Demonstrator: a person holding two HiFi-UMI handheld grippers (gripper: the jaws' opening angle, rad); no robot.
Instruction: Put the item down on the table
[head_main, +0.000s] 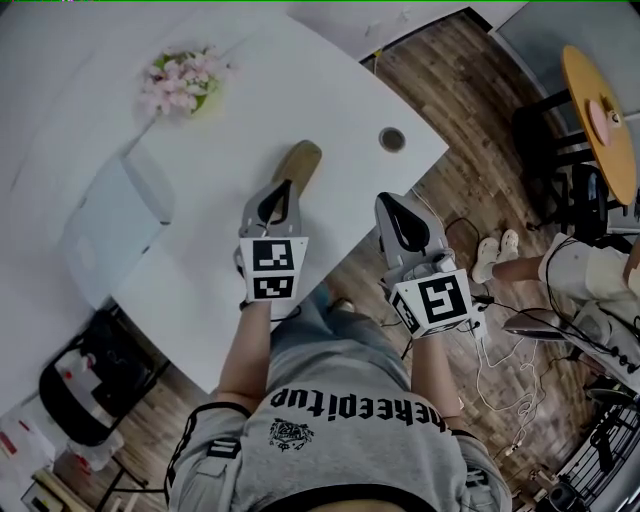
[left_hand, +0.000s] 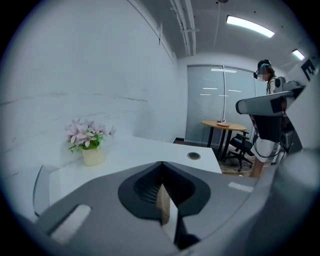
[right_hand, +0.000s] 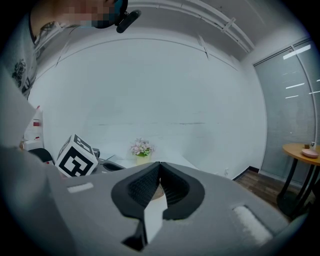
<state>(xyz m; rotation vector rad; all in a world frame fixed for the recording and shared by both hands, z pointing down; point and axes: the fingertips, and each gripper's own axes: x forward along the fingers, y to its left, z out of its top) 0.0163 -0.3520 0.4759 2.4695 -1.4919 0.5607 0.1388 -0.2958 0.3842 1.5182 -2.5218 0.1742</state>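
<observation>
A tan wooden item (head_main: 300, 160) lies flat on the white table (head_main: 330, 90); its near end is hidden under my left gripper's tip. My left gripper (head_main: 281, 188) hovers just above it, jaws shut and holding nothing. In the left gripper view the jaws (left_hand: 162, 165) meet, and a sliver of the tan item (left_hand: 163, 204) shows in the slot below them. My right gripper (head_main: 390, 200) hangs at the table's near edge, to the right of the left one. Its jaws (right_hand: 160, 164) are also shut and hold nothing.
A pot of pink flowers (head_main: 183, 80) stands at the table's far left. A cable hole (head_main: 392, 139) lies near the right edge, a frosted sheet (head_main: 115, 215) at the left. Past the table: a round wooden table (head_main: 600, 110), black chairs, a standing person (head_main: 560, 265), floor cables.
</observation>
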